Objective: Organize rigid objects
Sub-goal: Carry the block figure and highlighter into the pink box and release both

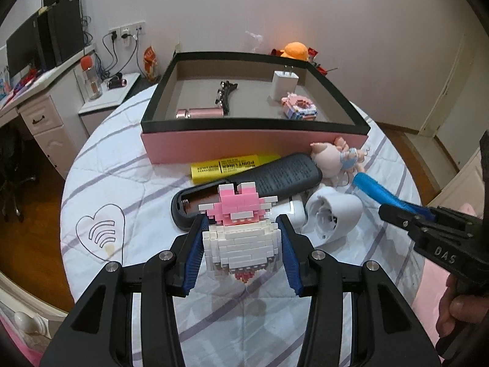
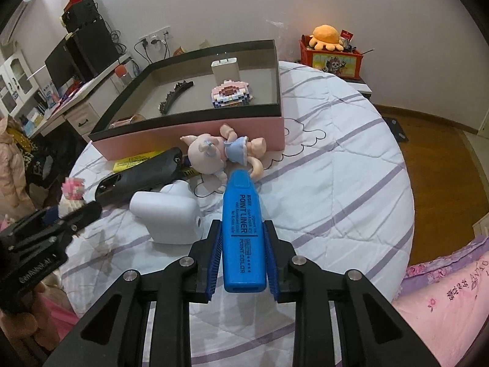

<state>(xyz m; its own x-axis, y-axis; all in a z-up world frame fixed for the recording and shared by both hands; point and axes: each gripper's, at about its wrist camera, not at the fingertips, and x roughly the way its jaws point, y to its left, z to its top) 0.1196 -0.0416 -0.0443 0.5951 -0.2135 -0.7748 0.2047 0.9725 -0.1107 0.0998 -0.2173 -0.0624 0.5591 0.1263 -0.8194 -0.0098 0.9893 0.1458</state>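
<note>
Already both hands are loaded, so what matters is where the pink storage box [image 1: 253, 148] lies from each load. In the left wrist view the left gripper [image 1: 243, 235] has its fingers closed on the white body of a pink-and-white brick figure [image 1: 241, 229], held upright at the lower centre of the frame and seemingly clear of the quilted bed [image 1: 128, 165]. The box sits straight above it in the frame, dead ahead along the fingers, its near wall facing them, with a yellow highlighter [image 1: 232, 166] and an open grey case [image 1: 244, 189] lying between.

In the right wrist view the right gripper [image 2: 243, 235] is clamped narrow on a blue highlighter [image 2: 241, 229], whose long axis runs up the frame, in line with the fingers, cap end pointing away. Here the box [image 2: 195, 136] lies above and to the left, its right-hand corner nearest, beyond a small doll [image 2: 220, 150] and a white heart-shaped piece [image 2: 168, 214].

I would judge the left hand better lined up with the box; the right must swing left to clear the doll.
</note>
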